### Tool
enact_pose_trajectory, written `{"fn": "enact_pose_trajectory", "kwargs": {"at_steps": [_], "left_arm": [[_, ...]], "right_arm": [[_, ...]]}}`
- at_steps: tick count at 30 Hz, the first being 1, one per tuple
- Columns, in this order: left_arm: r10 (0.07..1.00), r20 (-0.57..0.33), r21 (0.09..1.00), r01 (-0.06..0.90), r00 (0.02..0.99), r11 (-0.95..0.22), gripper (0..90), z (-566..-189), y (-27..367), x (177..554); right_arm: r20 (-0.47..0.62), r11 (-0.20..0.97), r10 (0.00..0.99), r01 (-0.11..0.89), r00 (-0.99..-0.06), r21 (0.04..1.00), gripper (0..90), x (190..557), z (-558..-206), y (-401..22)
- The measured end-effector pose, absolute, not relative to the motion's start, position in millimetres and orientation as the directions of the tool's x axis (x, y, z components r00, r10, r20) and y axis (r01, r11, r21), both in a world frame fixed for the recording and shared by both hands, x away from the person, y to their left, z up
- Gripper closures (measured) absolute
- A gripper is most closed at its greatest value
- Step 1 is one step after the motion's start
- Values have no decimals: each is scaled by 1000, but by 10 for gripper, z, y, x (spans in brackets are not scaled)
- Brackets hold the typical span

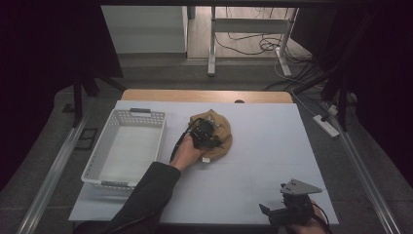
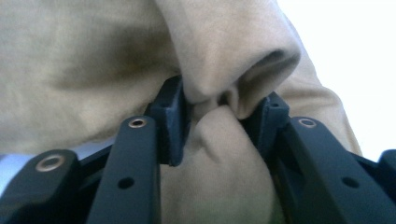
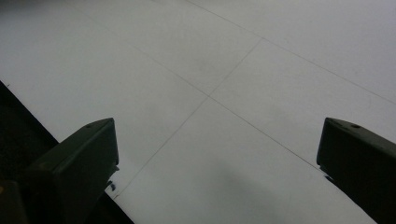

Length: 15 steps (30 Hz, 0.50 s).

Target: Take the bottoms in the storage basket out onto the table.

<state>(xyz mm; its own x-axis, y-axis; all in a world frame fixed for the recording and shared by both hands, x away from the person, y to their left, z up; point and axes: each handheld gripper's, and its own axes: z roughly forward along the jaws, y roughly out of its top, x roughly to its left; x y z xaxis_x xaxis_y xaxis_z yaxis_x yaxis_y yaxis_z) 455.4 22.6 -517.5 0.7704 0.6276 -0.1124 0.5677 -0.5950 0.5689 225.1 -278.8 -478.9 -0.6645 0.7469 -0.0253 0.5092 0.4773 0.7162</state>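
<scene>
Near the centre of the high view a tan cloth (image 1: 218,132) lies bunched in a rounded heap on the white table top (image 1: 272,146); the left gripper (image 1: 204,132) sits on top of it, held by the person's left hand (image 1: 187,153), whose dark sleeve (image 1: 146,195) runs down to the bottom edge of the frame; in the left gripper view the two black jaws are drawn in on a fold of the tan cloth (image 2: 219,112), the fabric squeezed into a ridge between the pads (image 2: 173,121) and bulging above and below them; a small white tag (image 1: 206,159) shows at the lower edge of the heap, just beside the hand.

To the left of the cloth, in the left half of the high view, stands a white perforated plastic basket (image 1: 104,146) with a dark handle on its far rim; it is near the heap but apart from it.

The right gripper (image 1: 272,213) is at the lower right of the high view, at the near edge of the table, with its grey three-cornered plate on top; in the right gripper view its jaws stand wide apart over the bare white table top (image 3: 210,93), nothing between them; the table's near edge shows at the lower left of that frame.
</scene>
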Motion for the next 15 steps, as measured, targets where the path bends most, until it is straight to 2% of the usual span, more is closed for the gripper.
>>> {"fn": "enact_pose_trajectory", "kwargs": {"at_steps": [8,15], "left_arm": [[650,-98,574,577,753,-581,520,-5182,224,4550],[644,-60,581,551,763,-599,475,-5163,213,4524]], "right_arm": [[-28,481,746,509,-665,714,0,2251,-4789,-2786],[-27,480,746,510,-665,714,0,2251,-4788,-2787]]}}
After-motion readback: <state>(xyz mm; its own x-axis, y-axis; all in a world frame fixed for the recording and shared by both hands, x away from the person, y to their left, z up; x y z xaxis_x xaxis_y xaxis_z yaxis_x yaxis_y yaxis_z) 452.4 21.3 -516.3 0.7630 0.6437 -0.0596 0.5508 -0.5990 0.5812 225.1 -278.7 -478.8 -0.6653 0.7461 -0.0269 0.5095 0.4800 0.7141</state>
